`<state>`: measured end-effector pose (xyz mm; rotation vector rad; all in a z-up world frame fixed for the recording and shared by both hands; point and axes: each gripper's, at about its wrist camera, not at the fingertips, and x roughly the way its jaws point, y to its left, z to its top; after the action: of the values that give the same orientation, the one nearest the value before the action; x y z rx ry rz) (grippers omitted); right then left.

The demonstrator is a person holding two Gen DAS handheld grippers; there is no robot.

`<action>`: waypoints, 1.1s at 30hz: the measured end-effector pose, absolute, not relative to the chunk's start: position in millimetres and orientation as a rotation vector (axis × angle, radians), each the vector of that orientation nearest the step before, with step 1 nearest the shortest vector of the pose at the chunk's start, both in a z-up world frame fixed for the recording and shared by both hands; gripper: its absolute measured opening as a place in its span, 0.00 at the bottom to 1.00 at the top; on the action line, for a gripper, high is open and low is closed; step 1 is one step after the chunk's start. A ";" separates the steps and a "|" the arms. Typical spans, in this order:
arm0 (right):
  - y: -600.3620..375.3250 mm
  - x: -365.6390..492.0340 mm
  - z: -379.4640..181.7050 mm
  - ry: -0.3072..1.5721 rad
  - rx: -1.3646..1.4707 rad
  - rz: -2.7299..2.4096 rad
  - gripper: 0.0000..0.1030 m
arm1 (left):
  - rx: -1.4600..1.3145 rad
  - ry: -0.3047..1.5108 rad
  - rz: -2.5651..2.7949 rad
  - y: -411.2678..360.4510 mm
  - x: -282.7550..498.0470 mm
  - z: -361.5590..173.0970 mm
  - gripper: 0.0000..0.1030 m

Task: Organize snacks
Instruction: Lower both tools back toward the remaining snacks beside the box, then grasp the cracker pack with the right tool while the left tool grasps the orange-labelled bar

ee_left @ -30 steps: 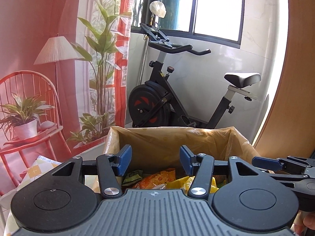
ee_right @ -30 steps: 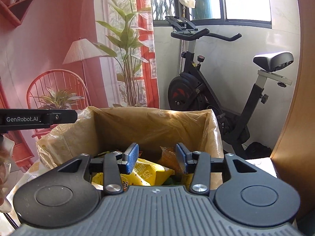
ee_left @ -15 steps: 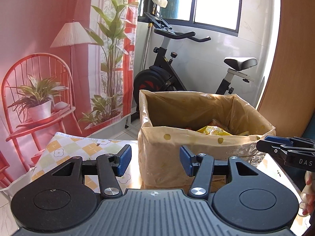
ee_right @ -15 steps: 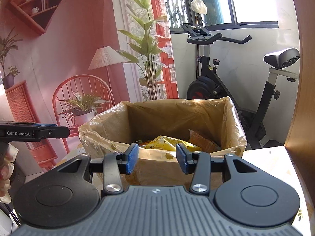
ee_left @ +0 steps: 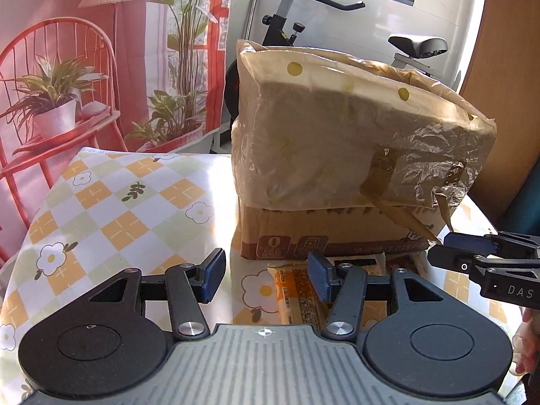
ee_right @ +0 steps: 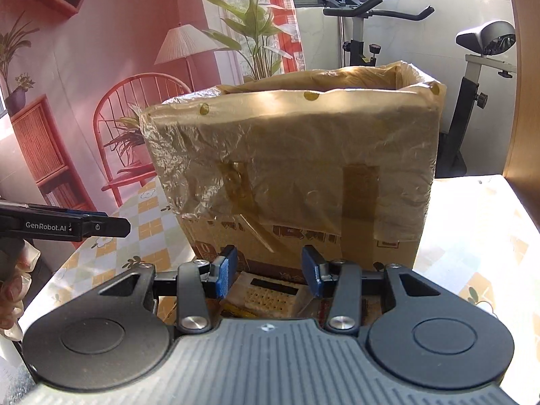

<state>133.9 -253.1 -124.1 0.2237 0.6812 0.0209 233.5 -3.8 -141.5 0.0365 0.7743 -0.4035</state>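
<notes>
A cardboard box (ee_left: 337, 155) lined with a yellowish plastic bag stands on the table; it also shows in the right wrist view (ee_right: 297, 172). Its contents are hidden from here. An orange snack packet (ee_left: 297, 300) lies flat on the table in front of the box, under my left gripper (ee_left: 266, 278), which is open and empty. A cracker packet (ee_right: 270, 295) lies in front of the box, between the fingers of my right gripper (ee_right: 268, 271), which is open and low over it. Each gripper shows at the edge of the other's view.
The table has a checked flower-print cloth (ee_left: 111, 202). An exercise bike (ee_right: 368, 30) stands behind the box. A wooden panel (ee_right: 526, 77) is at the right. A printed backdrop with a red chair (ee_left: 50, 77) hangs at the left.
Both grippers have pulled back from above the box opening and come down to table level in front of it. The snacks inside the box have gone out of sight; the packets on the table have appeared.
</notes>
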 end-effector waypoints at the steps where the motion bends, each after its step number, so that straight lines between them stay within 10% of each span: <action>1: -251.8 135.8 -131.3 0.700 0.221 0.029 0.44 | 0.035 0.787 -0.405 -6.2 234.9 -147.3 0.55; 33: -223.1 187.4 -190.5 0.898 0.061 0.188 0.57 | 0.034 0.963 -0.304 4.7 249.1 -226.9 0.46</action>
<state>187.4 -223.1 -190.5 0.0609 0.8983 0.1878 249.1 4.7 -226.9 0.0344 0.9633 -0.3036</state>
